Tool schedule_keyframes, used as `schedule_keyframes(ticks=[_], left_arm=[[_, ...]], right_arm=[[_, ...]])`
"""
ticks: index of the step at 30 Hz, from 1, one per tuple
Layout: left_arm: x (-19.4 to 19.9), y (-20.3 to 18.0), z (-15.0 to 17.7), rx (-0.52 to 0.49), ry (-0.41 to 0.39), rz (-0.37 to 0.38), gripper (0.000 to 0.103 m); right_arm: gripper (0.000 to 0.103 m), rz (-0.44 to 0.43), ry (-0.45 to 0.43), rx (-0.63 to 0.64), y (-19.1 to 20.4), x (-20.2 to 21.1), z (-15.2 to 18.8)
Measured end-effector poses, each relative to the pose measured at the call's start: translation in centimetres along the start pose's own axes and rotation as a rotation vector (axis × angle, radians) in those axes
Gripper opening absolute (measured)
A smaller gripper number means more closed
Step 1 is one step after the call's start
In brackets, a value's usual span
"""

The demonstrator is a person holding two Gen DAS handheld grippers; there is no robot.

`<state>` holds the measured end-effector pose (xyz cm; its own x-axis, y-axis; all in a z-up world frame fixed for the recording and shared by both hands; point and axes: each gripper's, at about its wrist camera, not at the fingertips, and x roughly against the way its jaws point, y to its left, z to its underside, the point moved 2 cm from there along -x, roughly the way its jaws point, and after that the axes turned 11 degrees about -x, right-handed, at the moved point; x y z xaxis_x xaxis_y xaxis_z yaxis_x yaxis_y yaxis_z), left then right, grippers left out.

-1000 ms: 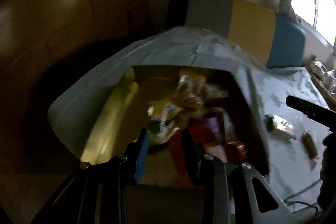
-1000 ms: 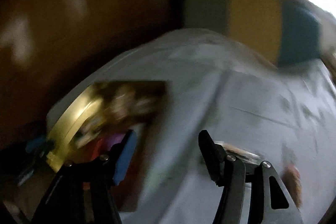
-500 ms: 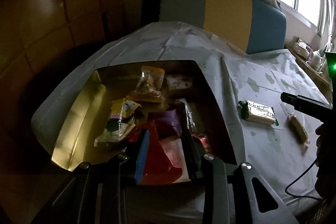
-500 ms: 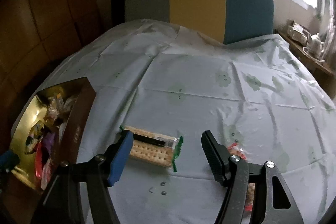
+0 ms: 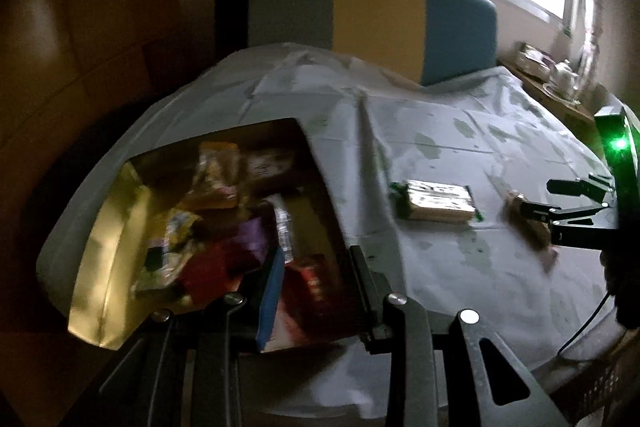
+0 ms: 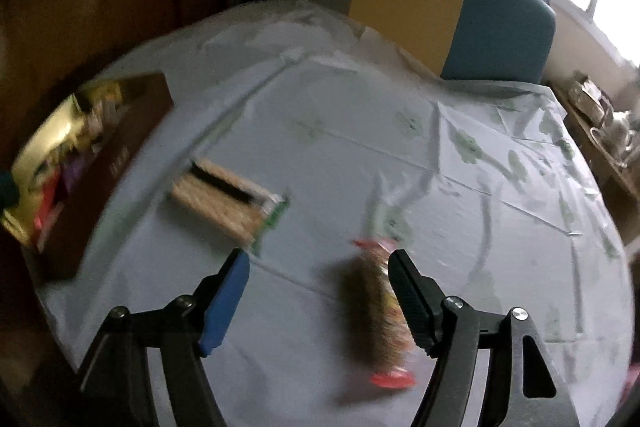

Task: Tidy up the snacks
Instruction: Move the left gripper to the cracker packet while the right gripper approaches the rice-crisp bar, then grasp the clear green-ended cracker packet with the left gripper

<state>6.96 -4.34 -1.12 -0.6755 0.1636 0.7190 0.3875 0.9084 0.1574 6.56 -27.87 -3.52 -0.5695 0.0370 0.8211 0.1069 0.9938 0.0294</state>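
You have one gold-lined brown cardboard box point(image 5: 116, 223) heaped with blurred snack packets, too jumbled to count, and two loose snacks: one green-edged cracker pack point(image 6: 228, 203) and one red-ended brown bar point(image 6: 376, 311).

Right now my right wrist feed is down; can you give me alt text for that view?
The open right gripper hovers over a brown snack bar in a red-ended wrapper, lying on the pale tablecloth near its right finger. A cracker packet lies farther left, and the snack-filled box sits at the table's left edge.
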Motion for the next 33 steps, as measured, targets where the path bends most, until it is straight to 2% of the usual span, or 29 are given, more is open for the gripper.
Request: schedule_keyframes(ticks=[5,7,11,14,17,21,25,28,33], left_arm=[[-0.4,-2.4,-0.8,-0.057,0.006,0.038,0.032],[-0.6,-3.5,-1.1,-0.083,0.013,0.055,0.032],[-1.4,-5.4,-1.4,-0.103,0.038,0.100,0.032],[-2.1,-6.8,-1.4,-0.098,0.069,0.172,0.032],[-3.0,-7.9,-1.7,-0.083,0.110,0.225,0.032],[-4.2,-8.9,-3.0,-0.061,0.140,0.274,0.032],[-6.2,-9.6,-4.3,-0.038,0.167,0.298,0.032],[-8.9,-9.7,-4.8,0.036,0.227,0.337,0.033],[-12.9,-10.3,-5.0,0.148,0.331,0.415,0.035]], right_arm=[[0.073,0.032,0.060,0.071,-3.2,-0.1,0.9],[0.073,0.043,0.072,0.062,-4.7,-0.2,0.9],[0.073,0.034,0.068,-0.081,-7.9,-0.6,0.7],[0.073,0.053,0.086,-0.185,-9.4,-1.0,0.3],[0.073,0.051,0.104,-0.224,-10.0,-1.1,0.2],[0.073,0.085,0.128,-0.205,-9.5,-1.5,0.3],[0.073,0.072,0.122,-0.188,-9.0,-1.4,0.1],[0.078,0.068,0.112,-0.178,-8.7,-1.0,0.1],[0.078,0.063,0.121,-0.165,-8.3,-1.1,0.2]])
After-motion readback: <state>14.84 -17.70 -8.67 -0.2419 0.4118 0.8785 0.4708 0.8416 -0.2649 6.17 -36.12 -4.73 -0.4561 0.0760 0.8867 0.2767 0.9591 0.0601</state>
